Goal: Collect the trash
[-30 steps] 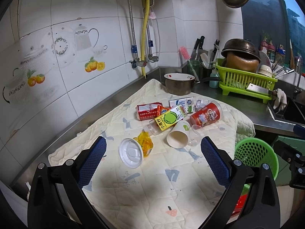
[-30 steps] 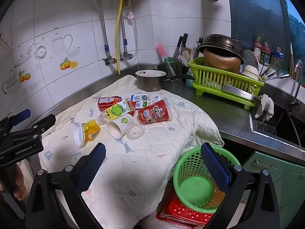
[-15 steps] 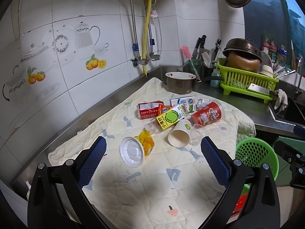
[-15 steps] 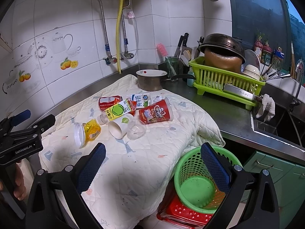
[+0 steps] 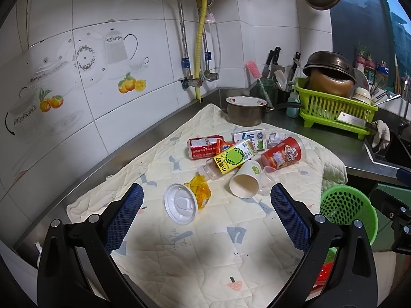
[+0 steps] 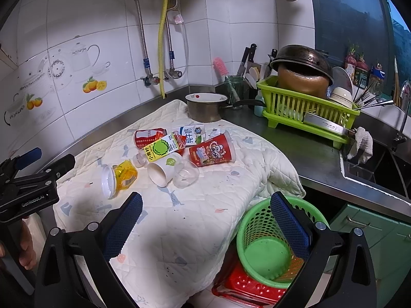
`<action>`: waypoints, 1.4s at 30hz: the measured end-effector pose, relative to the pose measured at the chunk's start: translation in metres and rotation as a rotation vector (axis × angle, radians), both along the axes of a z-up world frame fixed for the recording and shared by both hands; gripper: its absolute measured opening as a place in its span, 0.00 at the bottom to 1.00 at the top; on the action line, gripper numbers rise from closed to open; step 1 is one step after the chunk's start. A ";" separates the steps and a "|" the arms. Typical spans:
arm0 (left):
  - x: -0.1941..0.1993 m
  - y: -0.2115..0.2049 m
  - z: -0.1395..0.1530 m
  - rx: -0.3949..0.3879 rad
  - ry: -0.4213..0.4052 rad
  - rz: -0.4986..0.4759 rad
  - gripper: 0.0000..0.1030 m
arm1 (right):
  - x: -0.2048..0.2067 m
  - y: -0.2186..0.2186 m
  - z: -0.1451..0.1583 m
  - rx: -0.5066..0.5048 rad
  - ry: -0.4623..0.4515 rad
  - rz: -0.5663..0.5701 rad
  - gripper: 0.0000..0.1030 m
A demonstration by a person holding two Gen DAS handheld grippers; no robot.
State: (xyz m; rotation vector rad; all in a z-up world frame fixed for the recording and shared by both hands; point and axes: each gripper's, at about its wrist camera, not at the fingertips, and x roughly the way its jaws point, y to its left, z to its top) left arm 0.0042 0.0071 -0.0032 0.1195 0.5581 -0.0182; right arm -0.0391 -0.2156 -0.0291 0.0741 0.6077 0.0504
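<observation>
**Both grippers spread wide above a heap of litter on the quilted mat**

The left gripper (image 5: 206, 205) hangs over the near part of the cream quilted mat (image 5: 205, 251), its fingers (image 5: 123, 215) released and holding nothing. The right gripper (image 6: 205, 215) is likewise spread and empty, above the mat's edge and the green basket (image 6: 267, 254), which sits below the steel surface (image 6: 308, 143) on a red crate (image 6: 246, 287).

The trash lies clustered mid-mat: a white lid (image 5: 181, 207) touching a yellow wrapper (image 5: 199, 191), a paper cup (image 5: 245, 182) on its side beside a clear plastic cup (image 5: 269, 179), a yellow-green bottle (image 5: 230, 159), a crushed red can (image 5: 203, 146), a milk carton (image 5: 250, 136) and a red snack cup (image 5: 282, 152). Behind them stand a pot (image 5: 246, 111) and a green dish rack (image 5: 334, 113).
</observation>
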 end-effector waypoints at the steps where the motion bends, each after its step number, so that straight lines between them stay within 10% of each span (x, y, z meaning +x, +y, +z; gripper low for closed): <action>1: -0.001 0.000 0.000 0.001 -0.001 0.001 0.95 | -0.001 0.000 0.000 0.001 -0.001 0.000 0.94; 42: 0.027 0.048 -0.024 -0.010 0.064 0.122 0.95 | 0.064 0.026 -0.031 -0.022 0.046 0.138 0.93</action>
